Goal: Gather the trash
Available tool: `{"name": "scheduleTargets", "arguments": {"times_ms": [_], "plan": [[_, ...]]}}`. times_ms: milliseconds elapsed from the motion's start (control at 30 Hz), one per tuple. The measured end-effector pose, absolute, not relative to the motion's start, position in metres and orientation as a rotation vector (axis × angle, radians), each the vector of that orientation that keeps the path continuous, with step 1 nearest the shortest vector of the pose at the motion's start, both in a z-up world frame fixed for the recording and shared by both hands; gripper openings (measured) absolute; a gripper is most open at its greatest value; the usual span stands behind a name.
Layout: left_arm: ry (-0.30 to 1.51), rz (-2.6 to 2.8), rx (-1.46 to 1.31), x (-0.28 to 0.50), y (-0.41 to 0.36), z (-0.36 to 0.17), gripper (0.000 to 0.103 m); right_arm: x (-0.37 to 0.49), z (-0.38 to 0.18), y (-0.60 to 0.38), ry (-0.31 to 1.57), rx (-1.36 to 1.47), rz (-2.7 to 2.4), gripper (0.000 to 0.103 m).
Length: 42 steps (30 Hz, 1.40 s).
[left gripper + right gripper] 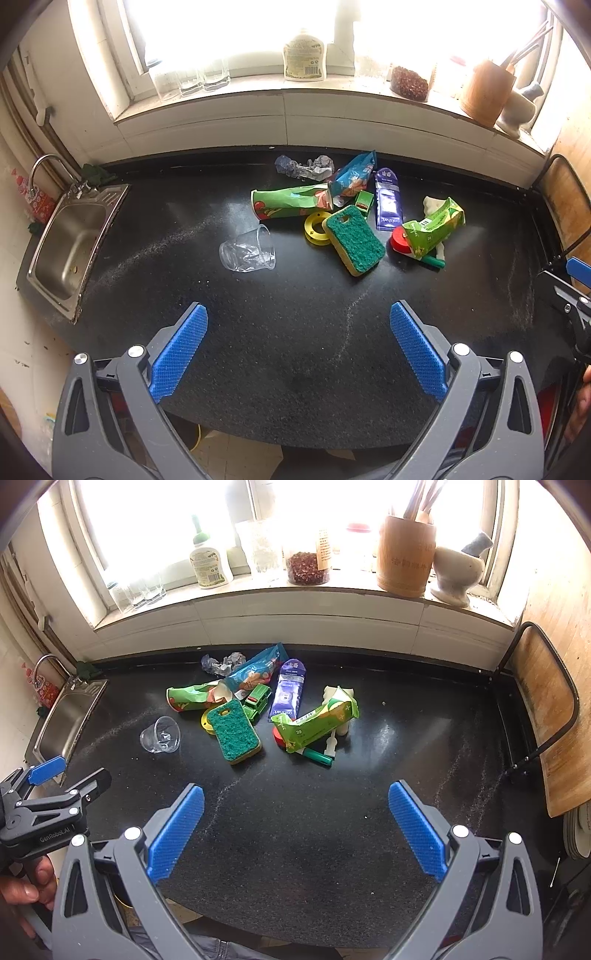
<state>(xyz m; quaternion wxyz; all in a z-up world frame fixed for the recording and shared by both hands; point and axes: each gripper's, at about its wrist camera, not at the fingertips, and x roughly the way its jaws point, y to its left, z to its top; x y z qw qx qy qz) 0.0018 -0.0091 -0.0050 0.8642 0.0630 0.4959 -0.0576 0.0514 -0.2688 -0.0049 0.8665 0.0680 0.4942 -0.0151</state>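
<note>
Both tools hung above the near edge of the black speckled table (pixel 295 350), the left tool (pixel 299 350) and the right tool (pixel 295 830) each with its blue pads spread wide apart and nothing between them. The trash lay in a loose heap toward the far middle of the table: a crushed clear plastic cup (pixel 248 249) on its side at the left, well apart from the rest, a flattened green paper tube (pixel 291 202), a blue snack wrapper (pixel 352 179), crumpled grey paper (pixel 304 166), and a green crumpled carton (pixel 317 723) at the right.

No piece had been gripped yet. Judging by the layout, the lone cup seemed the easiest first pick for the left tool; closing gently across its wall should avoid it skidding.

The right wrist view showed a small green toy truck (pixel 256 701) and a hand (pixel 27 884) holding the left tool; the left view hid most of the truck behind the green-and-yellow scouring sponge (pixel 354 240).
</note>
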Motion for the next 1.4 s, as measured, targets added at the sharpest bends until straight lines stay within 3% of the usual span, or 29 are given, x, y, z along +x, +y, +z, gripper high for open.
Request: {"name": "scheduleTargets", "arguments": {"times_ms": [1400], "plan": [[1.045, -0.121, 0.13, 0.0046, -0.0117, -0.008, 0.096, 0.0544, -0.0029, -0.2685, 1.035, 0.138, -0.038, 0.097]]}}
